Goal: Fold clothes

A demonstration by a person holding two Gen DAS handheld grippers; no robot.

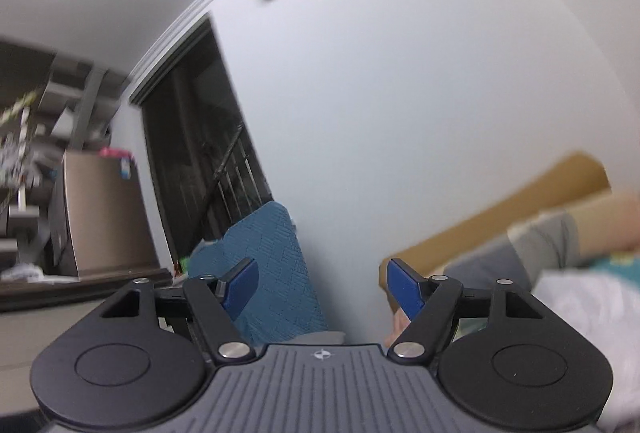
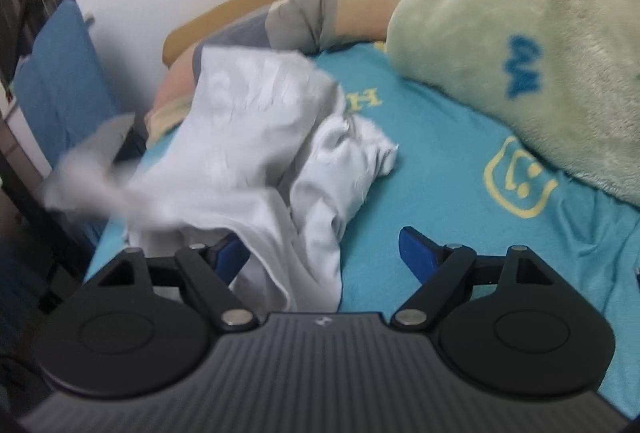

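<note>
1. So we're early in the fold: the white garment lies crumpled in a heap on the teal bedsheet, not spread and with no fold in it.
2. Its near hem hangs toward the bed's front edge, just by the inner finger of the right gripper; a blurred flap sticks out at the left of the right wrist view.
3. Right gripper: fingers stand wide apart and empty. Cloth reaches between them at the left side, but the pads don't press on it.
4. Left gripper: fingers also spread with nothing in them, pointed at the bare wall rather than the bed. Only a strip of the white cloth shows at the right edge of its view.
5. A person's arm in a grey sleeve lies at the head of the bed, just behind the heap; a green fleece blanket sits to the right.
6. Our read on next: grab two corners or the hem, one gripper each, lift and shake flat on the open sheet.
7. Left needs to tip back down to the bed first. Edges are buried, so picking a single layer looks tricky.
</note>
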